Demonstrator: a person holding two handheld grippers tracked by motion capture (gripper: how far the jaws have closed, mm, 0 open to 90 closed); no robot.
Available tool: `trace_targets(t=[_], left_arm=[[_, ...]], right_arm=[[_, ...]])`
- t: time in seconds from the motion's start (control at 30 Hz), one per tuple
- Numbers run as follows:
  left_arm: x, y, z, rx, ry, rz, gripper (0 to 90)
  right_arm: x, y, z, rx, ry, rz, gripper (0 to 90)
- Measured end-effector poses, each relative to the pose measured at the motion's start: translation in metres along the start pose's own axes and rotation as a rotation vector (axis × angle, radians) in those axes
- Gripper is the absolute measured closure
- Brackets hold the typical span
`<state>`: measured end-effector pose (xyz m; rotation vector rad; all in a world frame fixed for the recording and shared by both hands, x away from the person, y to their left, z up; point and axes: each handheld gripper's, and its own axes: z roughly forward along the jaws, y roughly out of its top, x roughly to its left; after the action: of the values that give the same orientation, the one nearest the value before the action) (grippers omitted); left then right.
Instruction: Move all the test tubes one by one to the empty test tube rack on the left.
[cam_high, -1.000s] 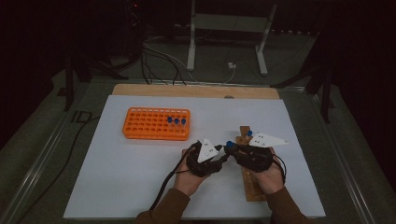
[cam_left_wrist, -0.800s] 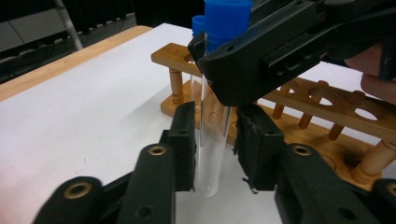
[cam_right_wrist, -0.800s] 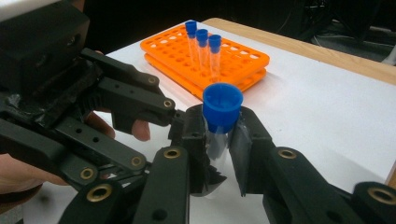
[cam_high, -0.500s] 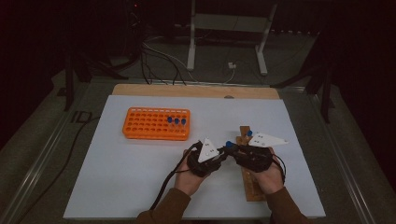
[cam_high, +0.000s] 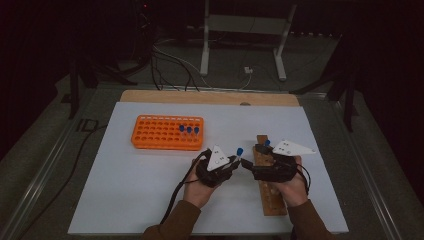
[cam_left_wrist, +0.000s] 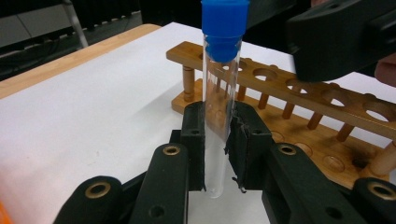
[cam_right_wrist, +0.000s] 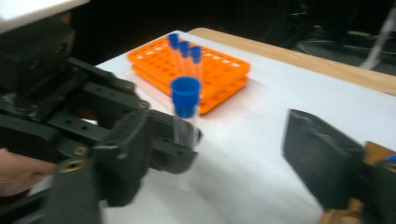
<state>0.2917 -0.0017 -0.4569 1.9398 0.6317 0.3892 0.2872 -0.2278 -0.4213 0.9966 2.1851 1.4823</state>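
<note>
An orange rack (cam_high: 167, 132) holds three blue-capped tubes (cam_high: 188, 130) on white tabletop (cam_high: 125, 185).

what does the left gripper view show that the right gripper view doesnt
Left gripper view alone: the left gripper's jaws clamped on the glass of the test tube, which stands upright, and the length of the wooden rack with its row of open holes.

Right gripper view alone: the orange rack with three blue-capped tubes standing in it, and the right gripper's jaws spread wide.

Both: the blue-capped test tube held by the left gripper, and the white tabletop.
</note>
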Motion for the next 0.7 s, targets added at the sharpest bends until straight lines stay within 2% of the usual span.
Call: trace_targets(t=[0.1, 0.33, 0.7], left_arm=[[0.002, 0.0, -0.002, -0.001, 0.007, -0.007, 77.1], [0.009, -0.001, -0.009, -0.007, 0.027, -0.017, 77.1], [0.024, -0.002, -0.022, -0.021, 0.074, -0.037, 77.0]], right_arm=[[-0.002, 0.0, -0.001, -0.001, -0.026, -0.001, 15.3], [-0.007, -0.001, -0.004, 0.0, -0.046, -0.002, 4.1], [-0.012, -0.004, -0.008, 0.013, -0.074, -0.001, 1.3]])
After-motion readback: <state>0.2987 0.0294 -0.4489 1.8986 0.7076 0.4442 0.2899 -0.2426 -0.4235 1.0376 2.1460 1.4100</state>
